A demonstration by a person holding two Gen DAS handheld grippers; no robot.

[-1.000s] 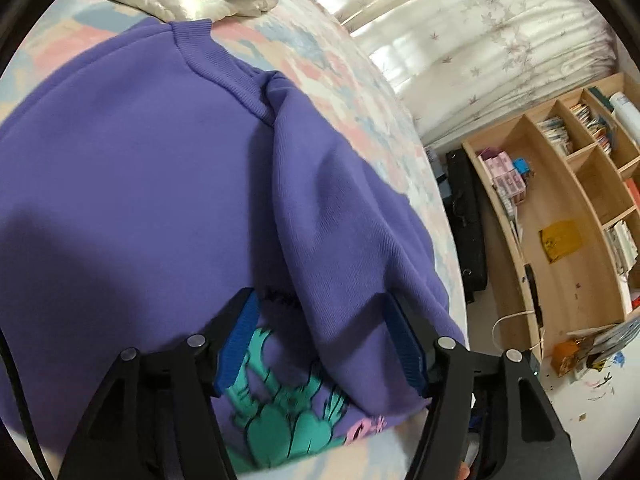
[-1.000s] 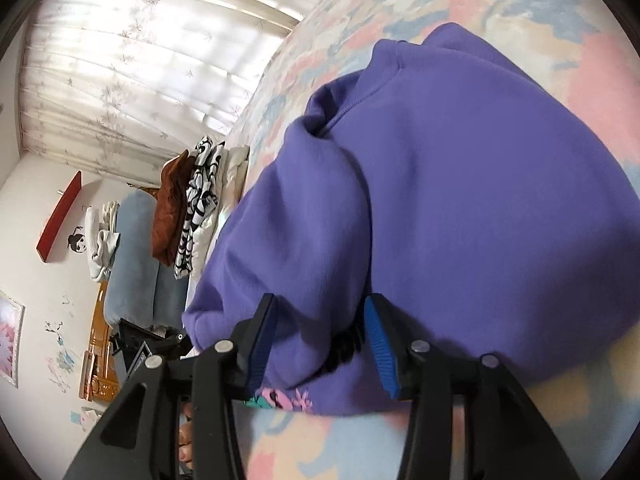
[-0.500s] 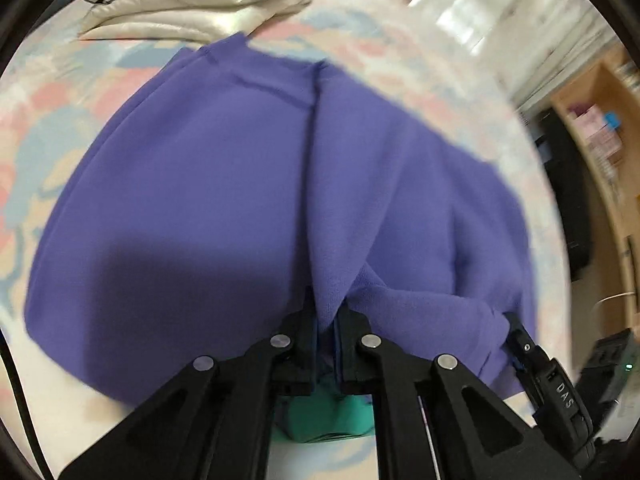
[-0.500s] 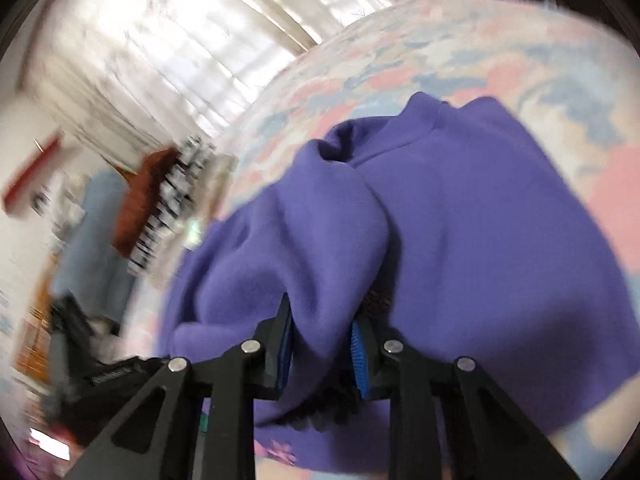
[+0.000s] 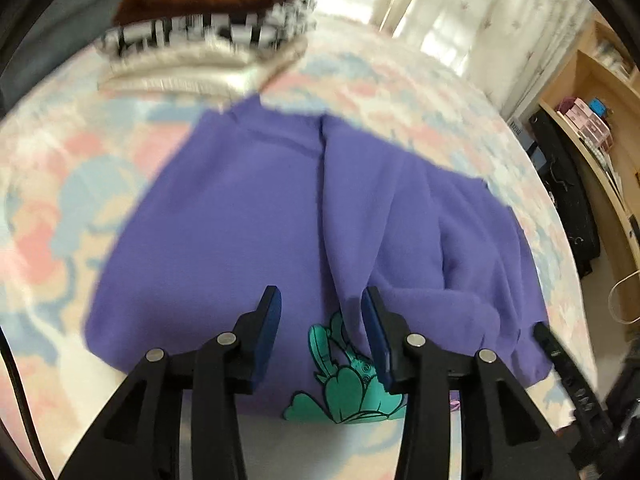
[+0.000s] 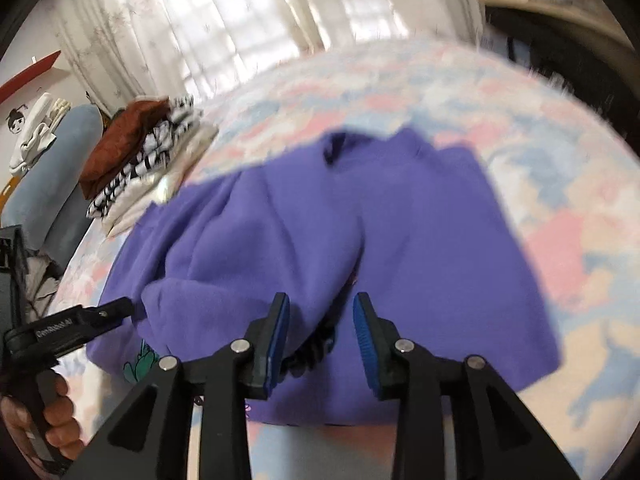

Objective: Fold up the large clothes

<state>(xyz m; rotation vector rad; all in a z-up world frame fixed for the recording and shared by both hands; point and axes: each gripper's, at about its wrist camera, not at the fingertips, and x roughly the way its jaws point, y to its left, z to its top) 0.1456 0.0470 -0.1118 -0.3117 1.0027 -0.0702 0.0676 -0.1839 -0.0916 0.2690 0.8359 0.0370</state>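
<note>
Both grippers, left gripper point(image 5: 320, 334) and right gripper point(image 6: 320, 334), opening above a soft, floppy purple sweatshirt point(image 5: 240, 232), best taken at its near hem.

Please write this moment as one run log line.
left gripper: opening, empty | right gripper: opening, empty | purple sweatshirt: on bed

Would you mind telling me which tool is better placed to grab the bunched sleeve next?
Probably the right tool, whose opening jaws hang over the bunched sleeve. The left tool, also opening, sits over the green print.
</note>
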